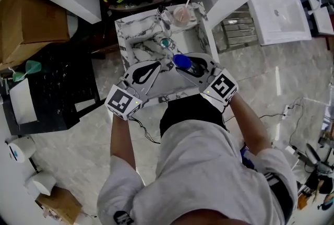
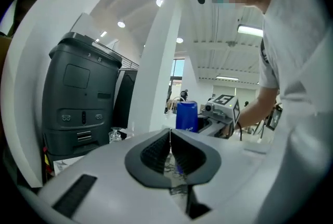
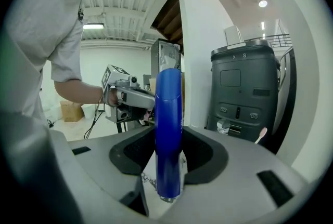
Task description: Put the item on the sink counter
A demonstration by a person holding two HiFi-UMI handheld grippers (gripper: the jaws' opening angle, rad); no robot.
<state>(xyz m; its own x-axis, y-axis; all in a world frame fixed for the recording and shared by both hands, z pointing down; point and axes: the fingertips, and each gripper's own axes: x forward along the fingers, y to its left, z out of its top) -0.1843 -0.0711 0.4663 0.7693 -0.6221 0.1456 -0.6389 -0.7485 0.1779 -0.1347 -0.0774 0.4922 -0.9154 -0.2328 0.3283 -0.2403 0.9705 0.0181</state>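
Observation:
A tall blue bottle (image 3: 168, 134) stands upright between the jaws of my right gripper (image 3: 169, 158), whose pads press its sides. In the head view the bottle's blue top (image 1: 181, 61) sits at the right gripper (image 1: 187, 66), over the front of the small marble sink counter (image 1: 133, 28). My left gripper (image 1: 159, 66) hovers just left of it, above the same counter. Its jaws are shut with nothing between them (image 2: 170, 134). From the left gripper view, the bottle (image 2: 187, 115) and the right gripper (image 2: 222, 107) are close ahead.
A faucet (image 1: 165, 42) and a pink cup with a toothbrush (image 1: 182, 15) stand at the back of the counter. A tall black machine (image 2: 78, 98) stands behind it. A cardboard box (image 1: 31, 15) and black cart (image 1: 57, 83) are left; a white basin (image 1: 279, 15) lies right.

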